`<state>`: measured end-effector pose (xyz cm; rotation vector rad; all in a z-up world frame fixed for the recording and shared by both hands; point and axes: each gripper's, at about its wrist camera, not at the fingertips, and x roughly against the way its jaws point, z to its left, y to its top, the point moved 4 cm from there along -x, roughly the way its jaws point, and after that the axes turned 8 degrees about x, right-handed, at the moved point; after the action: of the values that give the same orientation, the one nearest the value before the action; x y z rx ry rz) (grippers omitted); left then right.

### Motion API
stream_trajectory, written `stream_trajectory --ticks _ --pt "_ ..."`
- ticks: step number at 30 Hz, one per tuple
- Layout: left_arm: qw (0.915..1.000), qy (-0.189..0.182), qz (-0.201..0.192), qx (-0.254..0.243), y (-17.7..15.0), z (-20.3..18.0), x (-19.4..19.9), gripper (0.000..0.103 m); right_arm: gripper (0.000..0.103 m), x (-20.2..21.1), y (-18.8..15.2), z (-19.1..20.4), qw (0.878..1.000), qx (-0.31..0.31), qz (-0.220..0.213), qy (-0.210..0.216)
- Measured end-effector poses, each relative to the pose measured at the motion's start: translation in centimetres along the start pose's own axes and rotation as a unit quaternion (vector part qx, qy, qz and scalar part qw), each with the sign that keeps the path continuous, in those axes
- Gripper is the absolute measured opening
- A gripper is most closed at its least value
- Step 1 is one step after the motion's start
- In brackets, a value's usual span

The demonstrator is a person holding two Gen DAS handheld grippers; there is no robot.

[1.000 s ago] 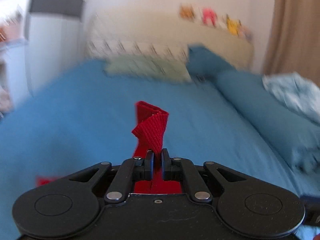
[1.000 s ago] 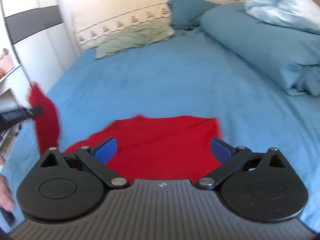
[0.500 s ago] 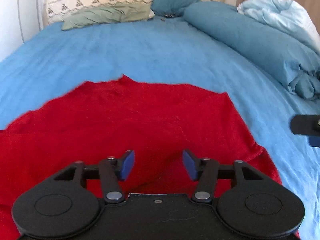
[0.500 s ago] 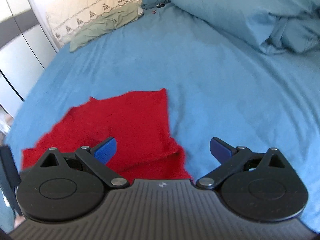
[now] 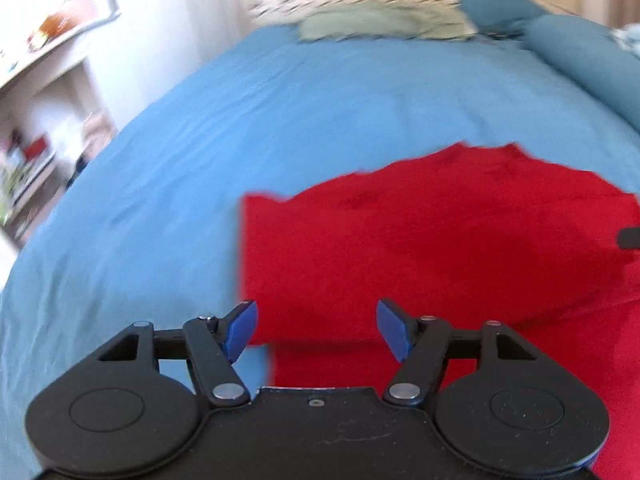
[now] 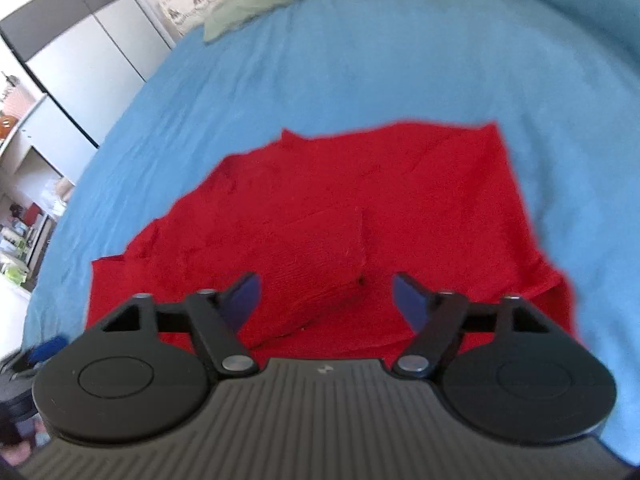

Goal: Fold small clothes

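- A red garment (image 6: pixel 360 216) is seen spread on a blue bed sheet (image 6: pixel 320 72), partly folded – one flap is laid over its middle, and its edges are wrinkled.
- The left tool (image 5: pixel 316 328) is held low over the garment's left edge, with its blue pads (image 5: pixel 240 330) spread wide apart and nothing gripped between them.
- The right tool (image 6: pixel 326 304) is pointed down over the near middle of the garment, its jaws likewise wide apart and empty; the folded flap lies just beyond its pads (image 6: pixel 242 300).
- The step in hand is judged to be the next fold – an outer edge or corner is best pinched with only the top layers caught, not the sheet beneath.
- The fold is best carried low and flat, so that the flap already laid is not dragged loose.
- A green pillow (image 5: pixel 380 24) and a rolled blue duvet (image 5: pixel 592 60) are seen well apart at the head of the bed; the left view is blurred.
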<state>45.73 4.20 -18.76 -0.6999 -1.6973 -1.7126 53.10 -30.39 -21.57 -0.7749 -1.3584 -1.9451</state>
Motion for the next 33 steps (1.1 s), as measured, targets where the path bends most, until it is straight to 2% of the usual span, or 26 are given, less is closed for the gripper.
stream_trajectory --ticks 3,4,5,6,8,11,15,19,22,25,28,33 --pt "0.9997 0.021 0.011 0.011 -1.1 1.9 -0.6 0.071 0.068 -2.3 -0.5 0.0 1.000 -0.017 0.013 -0.020" --pt "0.9995 0.022 0.015 0.016 -1.4 2.2 -0.8 0.071 0.061 -2.8 -0.7 0.1 0.999 -0.021 0.013 -0.026" --pt "0.9993 0.022 0.020 0.021 -1.7 2.3 -1.0 0.071 0.050 -3.1 -0.8 0.2 0.999 -0.019 0.012 -0.034" --pt "0.9992 0.021 0.024 0.025 -2.1 2.5 -1.2 0.071 0.044 -3.3 -0.7 0.5 0.999 -0.012 0.009 -0.047" --pt "0.9992 0.018 0.028 0.022 -2.4 2.4 -1.5 0.071 0.020 -3.4 -0.4 0.9 0.998 0.003 0.005 -0.068" --pt "0.9996 0.011 0.025 0.010 -2.5 2.3 -1.7 0.071 0.020 -2.5 0.9 2.2 0.997 0.027 -0.009 -0.075" --pt "0.9999 0.008 0.014 0.001 -1.9 2.1 -2.4 0.071 0.020 1.7 5.3 3.1 0.994 0.047 -0.077 -0.067" --pt "0.9998 0.019 0.007 0.004 -1.0 2.0 -3.6 0.072 0.020 5.3 7.9 0.8 0.984 0.057 -0.126 -0.115" --pt "0.9995 0.026 0.018 0.006 -1.0 2.2 -4.4 0.073 0.020 4.5 6.7 -2.4 0.983 0.054 -0.099 -0.148" --pt "0.9992 0.028 0.024 0.018 -1.5 2.7 -4.2 0.073 0.020 1.5 4.0 -5.0 0.982 0.066 -0.055 -0.170" --pt "0.9985 0.037 0.030 0.026 -1.9 3.4 -4.0 0.073 0.020 -0.6 1.6 -6.6 0.983 0.054 -0.034 -0.171" --pt "0.9985 0.037 0.033 0.022 -2.1 3.3 -3.2 0.073 0.024 -1.3 -0.4 -7.5 0.983 0.069 -0.015 -0.172"
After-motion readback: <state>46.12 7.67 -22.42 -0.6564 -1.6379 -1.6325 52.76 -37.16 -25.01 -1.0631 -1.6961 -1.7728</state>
